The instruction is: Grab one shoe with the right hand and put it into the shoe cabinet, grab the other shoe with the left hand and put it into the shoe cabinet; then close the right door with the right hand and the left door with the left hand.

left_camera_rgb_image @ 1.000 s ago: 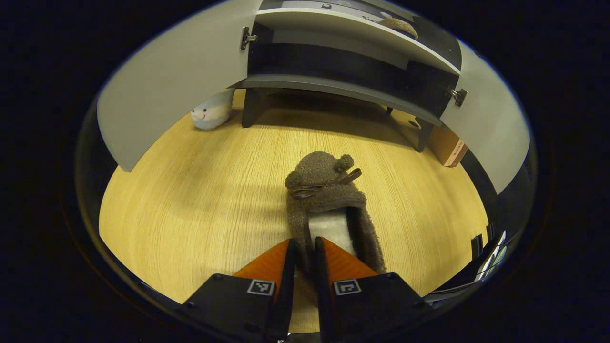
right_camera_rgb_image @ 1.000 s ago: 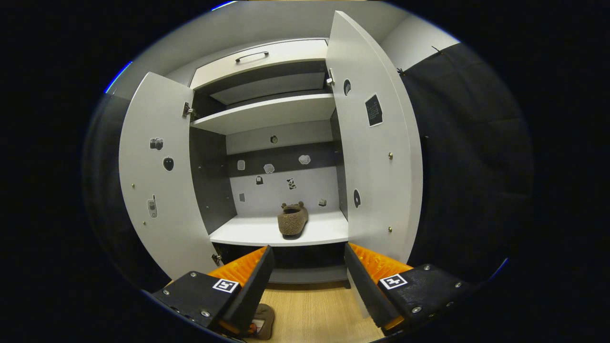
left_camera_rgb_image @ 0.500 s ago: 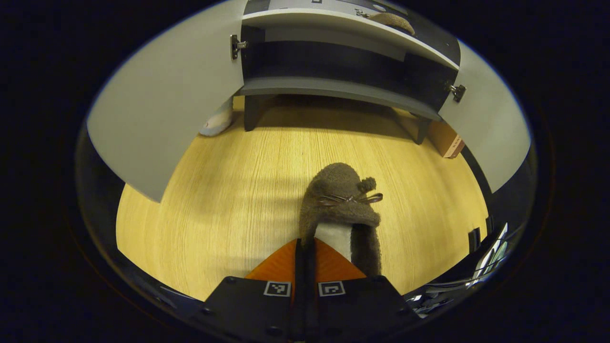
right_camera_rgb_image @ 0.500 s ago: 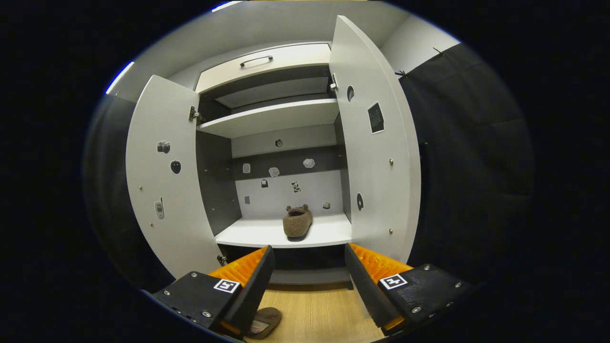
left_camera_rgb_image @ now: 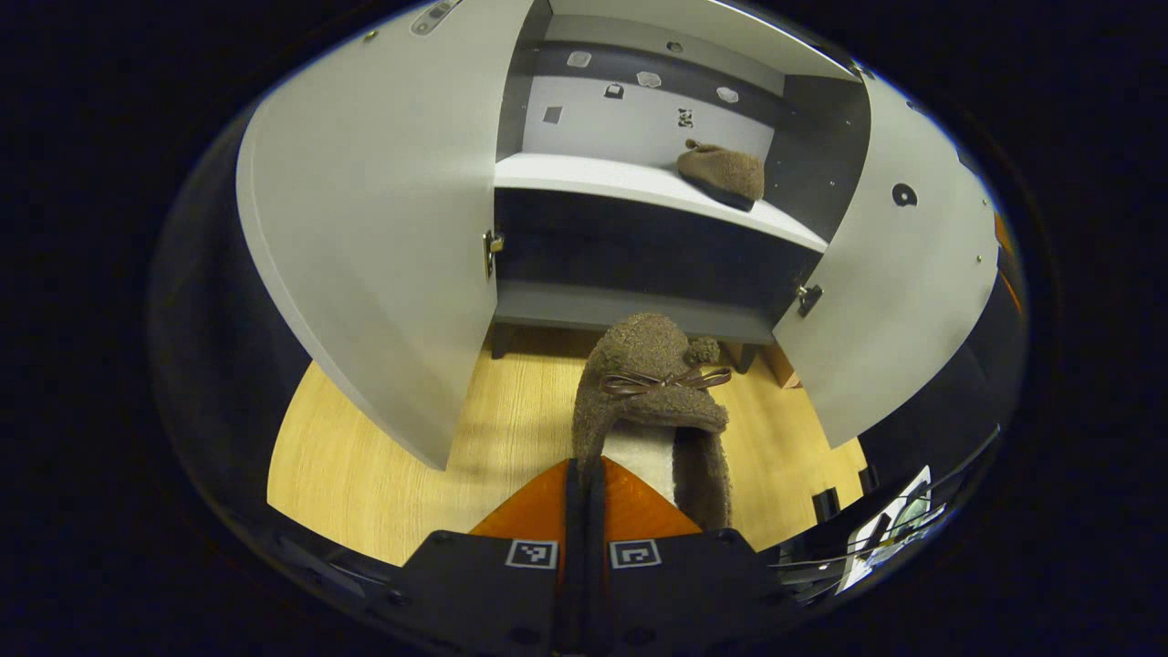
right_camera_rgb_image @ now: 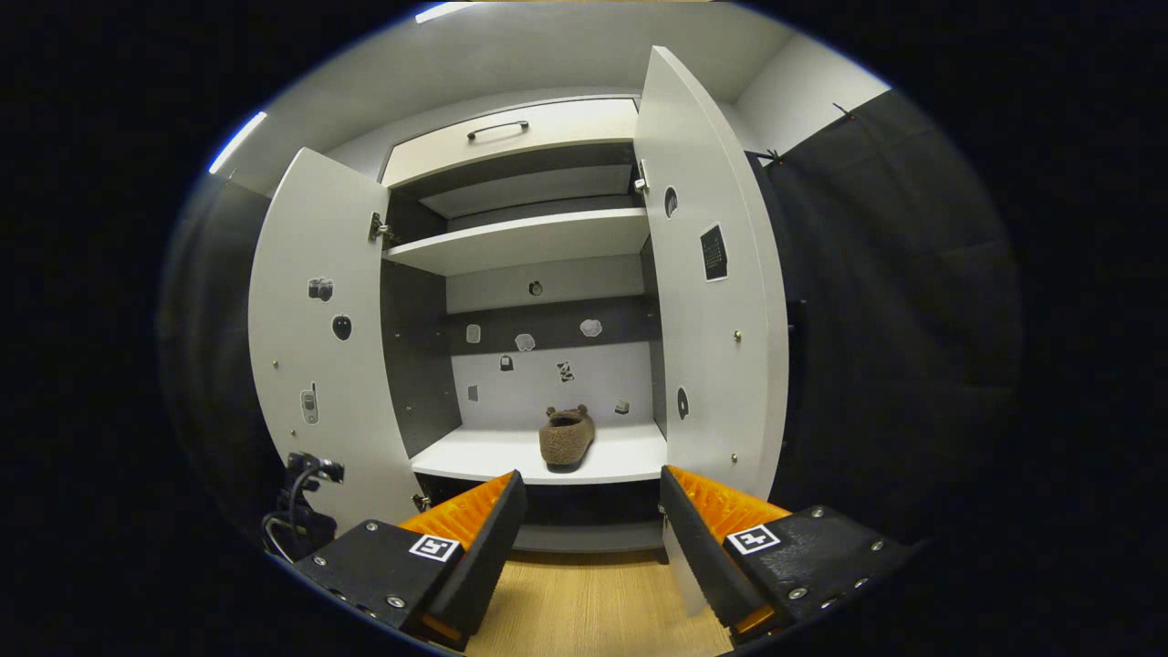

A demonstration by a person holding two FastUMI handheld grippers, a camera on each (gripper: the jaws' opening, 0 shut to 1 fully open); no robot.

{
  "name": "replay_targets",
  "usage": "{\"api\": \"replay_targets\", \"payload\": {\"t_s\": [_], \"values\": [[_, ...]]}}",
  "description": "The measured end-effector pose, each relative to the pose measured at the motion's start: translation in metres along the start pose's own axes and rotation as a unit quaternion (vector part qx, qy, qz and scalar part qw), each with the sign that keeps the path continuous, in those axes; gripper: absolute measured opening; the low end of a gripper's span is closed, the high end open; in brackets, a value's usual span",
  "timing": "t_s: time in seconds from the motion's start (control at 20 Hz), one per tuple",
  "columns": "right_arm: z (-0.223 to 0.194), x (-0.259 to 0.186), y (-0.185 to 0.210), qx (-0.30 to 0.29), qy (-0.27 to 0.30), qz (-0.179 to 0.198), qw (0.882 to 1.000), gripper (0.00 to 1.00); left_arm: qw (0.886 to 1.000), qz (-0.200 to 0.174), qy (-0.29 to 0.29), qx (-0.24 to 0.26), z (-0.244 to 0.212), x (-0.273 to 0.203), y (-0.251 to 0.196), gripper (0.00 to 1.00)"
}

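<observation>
While the left gripper point(left_camera_rgb_image: 584, 474) is pinching the heel rim of the second shoe point(left_camera_rgb_image: 652, 392) between closed fingers, that shoe is hanging straight ahead of the tips, toe pointing forward toward the shoe cabinet point(left_camera_rgb_image: 639, 301). The white shelf point(left_camera_rgb_image: 584, 178) is sitting above and beyond the toe, and the first shoe point(left_camera_rgb_image: 723, 173) is already resting on it, up and to the right of the gripper's line. Doing this step well probably means raising the load until the sole is clearing the shelf's front edge, then steering slightly left of the resting shoe so the two are not colliding. The grip is holding only a soft fleecy edge, so a slow, level carry seems wise. The left door point(left_camera_rgb_image: 383, 228) and right door point(left_camera_rgb_image: 899, 274) are standing open on either side of the path. The right gripper point(right_camera_rgb_image: 591, 511) is waiting with its fingers spread wide and nothing between them, facing the same shelf.
</observation>
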State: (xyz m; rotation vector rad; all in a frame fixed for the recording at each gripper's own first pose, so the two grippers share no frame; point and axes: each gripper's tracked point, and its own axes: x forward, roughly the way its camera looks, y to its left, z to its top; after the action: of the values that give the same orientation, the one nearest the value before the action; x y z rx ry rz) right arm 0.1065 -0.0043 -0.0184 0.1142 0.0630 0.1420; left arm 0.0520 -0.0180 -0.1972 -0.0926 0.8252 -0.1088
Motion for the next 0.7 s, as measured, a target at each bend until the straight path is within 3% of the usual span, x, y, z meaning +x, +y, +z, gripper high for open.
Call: {"api": "replay_targets", "payload": {"t_s": [0.3,0.7], "values": [[0.007,-0.009,-0.006,0.013,-0.011,-0.005,1.0,0.91,0.998,-0.006,-0.064,0.008,0.084,-0.016,-0.018,0.07],[0.028,-0.023,-0.029,0.005,-0.03,-0.031,0.999,0.91,0.991,-0.003,-0.131,0.019,0.203,0.003,-0.031,0.07]]}}
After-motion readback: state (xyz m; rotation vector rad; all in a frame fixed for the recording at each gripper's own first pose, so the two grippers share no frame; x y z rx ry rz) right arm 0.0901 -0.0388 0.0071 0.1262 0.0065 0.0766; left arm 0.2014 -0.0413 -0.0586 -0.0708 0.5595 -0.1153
